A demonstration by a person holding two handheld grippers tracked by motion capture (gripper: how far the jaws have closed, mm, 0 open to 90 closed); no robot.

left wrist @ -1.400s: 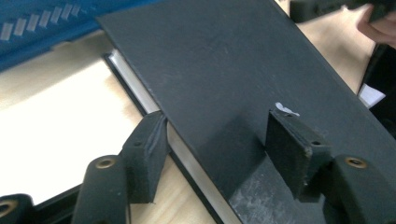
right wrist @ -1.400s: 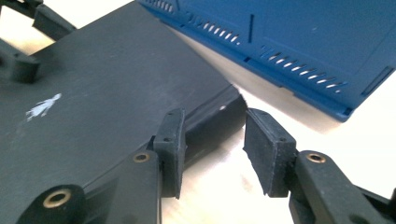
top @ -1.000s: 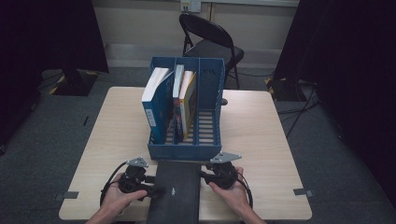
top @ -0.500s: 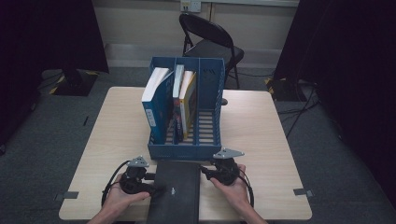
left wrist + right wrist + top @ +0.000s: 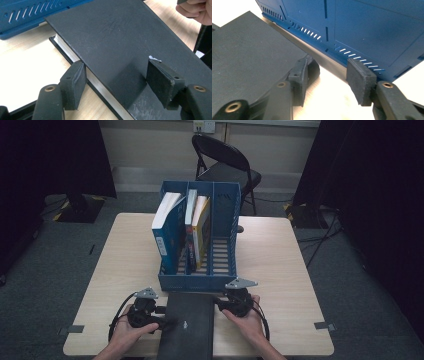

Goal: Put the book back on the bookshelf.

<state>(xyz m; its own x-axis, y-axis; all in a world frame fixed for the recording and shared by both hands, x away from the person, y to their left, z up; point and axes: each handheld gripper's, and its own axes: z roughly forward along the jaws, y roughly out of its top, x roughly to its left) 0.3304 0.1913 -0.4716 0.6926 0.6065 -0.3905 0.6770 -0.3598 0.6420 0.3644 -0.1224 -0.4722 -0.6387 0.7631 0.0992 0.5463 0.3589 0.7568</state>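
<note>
A black hardcover book (image 5: 189, 325) lies flat at the table's near edge, just in front of a blue file rack (image 5: 200, 282). My left gripper (image 5: 162, 316) is at the book's left side. In the left gripper view its jaws (image 5: 115, 64) straddle the book (image 5: 120, 30): one pad is by the page edge and the other is over the cover. They have just been closing but do not clamp. My right gripper (image 5: 220, 304) is at the book's far right corner. Its jaws (image 5: 332, 62) have also just been closing. One pad touches the book's edge (image 5: 249, 50), and bare table lies between the pads.
The rack (image 5: 362, 25) holds a blue book (image 5: 167, 227), a thin one and a yellow one (image 5: 201, 227), all upright in its left slots. Its right slot is bare. The wooden table (image 5: 280, 255) spreads to both sides. A folding chair (image 5: 225, 165) stands behind it.
The right gripper has edged slightly toward the rack at the book's corner. The left gripper and the book have stayed where they were.
</note>
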